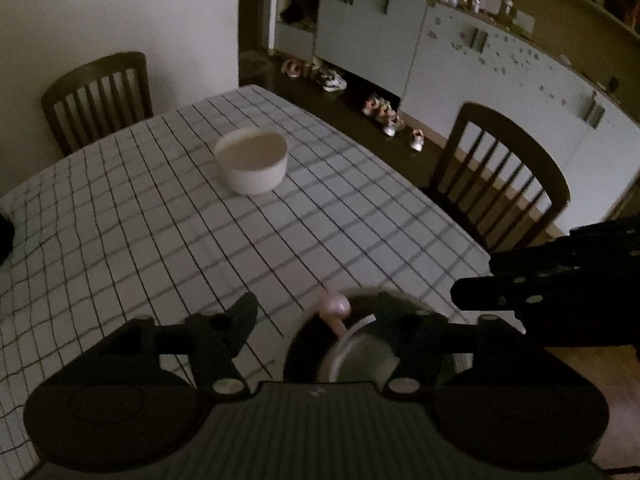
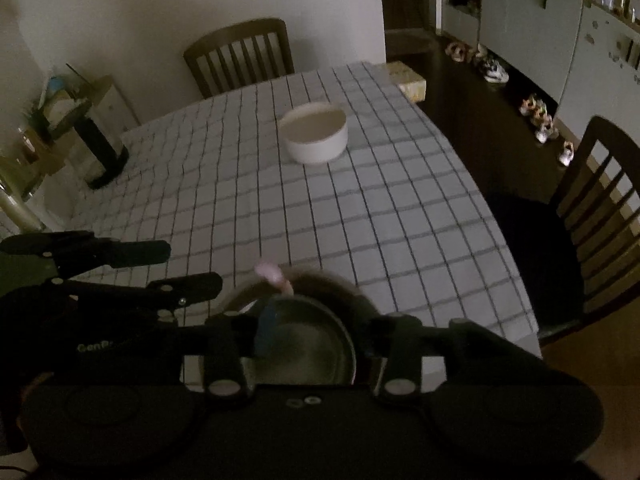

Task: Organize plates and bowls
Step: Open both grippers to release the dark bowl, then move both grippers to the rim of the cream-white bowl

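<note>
Right now both my tools hang over the near edge of the bench [image 1: 160, 220], low and close together, because the dark bowl [image 2: 312, 344] sits there with a pink spoon [image 2: 274, 276] leaning out of it. My left gripper [image 1: 316, 312] has its fingers spread apart, one finger over bare checked cloth and the other over the bowl, so it straddles the rim on its side without gripping anything that I can see. My right gripper [image 2: 316, 332] also has its fingers apart, with the bowl lying between them; whether either pad touches the rim I cannot tell, as the light is dim and the near part is blurred. I judge the spoon is the reason for the care here: it must come out or be held steady before this bowl can be stacked.

The white bowl [image 1: 252, 166] stands alone toward the far edge, well apart from the dark one, upright and seemingly empty. It looks like the natural partner for nesting. Two chairs [image 1: 500, 184] stand at the far and right edges, and a dark jug [image 2: 100, 148] sits near the far left corner
</note>
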`<act>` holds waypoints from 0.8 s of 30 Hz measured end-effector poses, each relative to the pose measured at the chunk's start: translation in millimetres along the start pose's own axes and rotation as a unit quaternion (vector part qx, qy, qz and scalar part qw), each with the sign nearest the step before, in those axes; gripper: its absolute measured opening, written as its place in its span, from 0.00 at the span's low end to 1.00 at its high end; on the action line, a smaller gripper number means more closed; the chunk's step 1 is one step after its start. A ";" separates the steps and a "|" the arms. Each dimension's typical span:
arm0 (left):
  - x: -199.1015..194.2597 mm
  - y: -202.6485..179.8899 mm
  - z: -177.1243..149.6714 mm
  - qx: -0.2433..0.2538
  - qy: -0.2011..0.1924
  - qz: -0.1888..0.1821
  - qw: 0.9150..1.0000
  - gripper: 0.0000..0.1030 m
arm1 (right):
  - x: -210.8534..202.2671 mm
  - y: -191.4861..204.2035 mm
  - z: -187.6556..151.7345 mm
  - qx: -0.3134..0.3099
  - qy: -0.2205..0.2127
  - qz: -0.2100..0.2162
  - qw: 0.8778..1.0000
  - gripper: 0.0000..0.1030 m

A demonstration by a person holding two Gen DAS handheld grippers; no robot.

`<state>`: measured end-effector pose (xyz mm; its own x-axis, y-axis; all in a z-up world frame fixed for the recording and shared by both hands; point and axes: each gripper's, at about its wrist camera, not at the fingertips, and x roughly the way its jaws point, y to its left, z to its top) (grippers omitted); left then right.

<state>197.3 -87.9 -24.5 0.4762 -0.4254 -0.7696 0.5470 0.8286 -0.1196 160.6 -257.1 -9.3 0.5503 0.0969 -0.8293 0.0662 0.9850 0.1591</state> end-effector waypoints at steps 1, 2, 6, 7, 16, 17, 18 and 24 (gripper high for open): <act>0.1 1.2 3.8 -0.002 -0.003 0.002 1.000 0.65 | -0.1 -1.1 4.0 -0.002 -0.003 0.001 1.000 0.47; 0.8 2.2 9.4 -0.004 -0.006 0.004 1.000 0.65 | 0.0 -1.7 7.4 -0.004 -0.005 0.002 1.000 0.48; 4.4 6.0 26.7 -0.017 -0.017 0.016 1.000 0.70 | 4.2 -7.3 26.0 -0.020 -0.016 0.008 1.000 0.59; 5.7 7.2 30.6 -0.019 -0.020 0.018 0.999 0.72 | 6.2 -9.0 31.0 -0.025 -0.017 0.011 0.999 0.60; 33.3 15.1 66.9 -0.044 -0.031 0.046 0.997 0.75 | 25.8 -27.7 75.6 -0.059 -0.046 0.032 0.997 0.87; 37.6 17.0 70.8 -0.050 -0.031 0.047 0.997 0.75 | 29.1 -30.1 80.5 -0.062 -0.050 0.034 0.996 0.91; 42.4 18.8 74.8 -0.057 -0.032 0.049 0.997 0.75 | 33.3 -33.4 85.6 -0.063 -0.053 0.035 0.996 0.95; 71.9 27.8 97.9 -0.071 -0.033 0.081 0.994 0.75 | 63.3 -48.3 116.3 -0.069 -0.056 0.037 0.995 0.98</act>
<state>314.2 -131.1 -21.8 0.5968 -0.3014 -0.7436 0.3594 0.9290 -0.0881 289.1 -315.1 -7.2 0.6388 0.1602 -0.7525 -0.0880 0.9869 0.1355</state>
